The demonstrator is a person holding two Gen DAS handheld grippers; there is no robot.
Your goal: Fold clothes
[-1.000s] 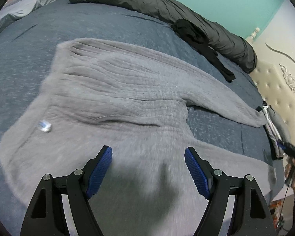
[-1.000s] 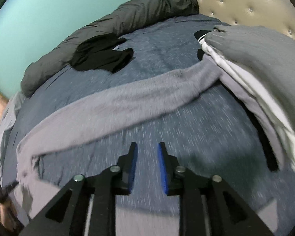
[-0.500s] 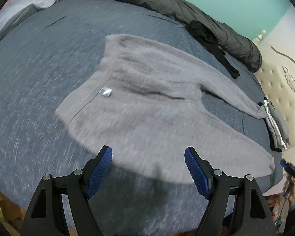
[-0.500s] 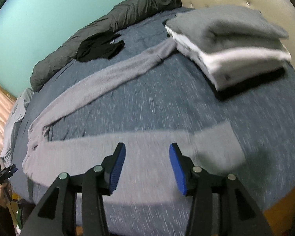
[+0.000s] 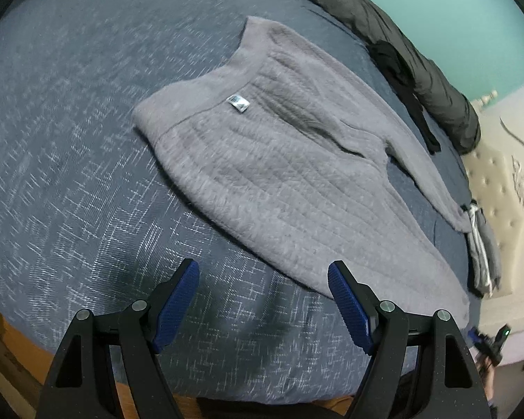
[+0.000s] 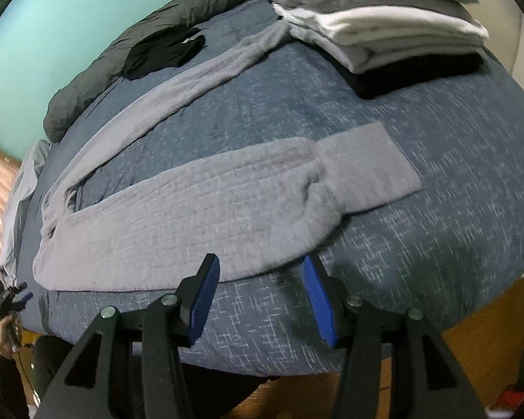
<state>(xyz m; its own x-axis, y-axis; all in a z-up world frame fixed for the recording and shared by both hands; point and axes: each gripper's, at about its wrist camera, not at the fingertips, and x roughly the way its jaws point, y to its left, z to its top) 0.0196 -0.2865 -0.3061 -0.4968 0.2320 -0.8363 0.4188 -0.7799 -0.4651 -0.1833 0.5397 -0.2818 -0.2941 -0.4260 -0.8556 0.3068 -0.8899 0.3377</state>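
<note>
A grey quilted sweater [image 5: 279,174] lies spread flat on the blue bed [image 5: 70,174], with a small white label [image 5: 237,102] near its hem. In the right wrist view its near sleeve [image 6: 227,209] and far sleeve [image 6: 192,83] stretch across the bed. My left gripper [image 5: 263,300] is open and empty, above the bed just short of the sweater's near edge. My right gripper [image 6: 260,296] is open and empty, just short of the near sleeve's edge.
A stack of folded clothes [image 6: 384,24] sits at the far right by the padded headboard [image 5: 499,188]. A black garment [image 6: 164,52] lies by a dark grey rolled duvet [image 6: 122,56] along the far side. The bed's wooden edge [image 6: 454,349] is below the grippers.
Both grippers have pulled back from the sweater toward the bed's near edge. The right gripper has opened from nearly shut. The sweater now lies spread flat.
</note>
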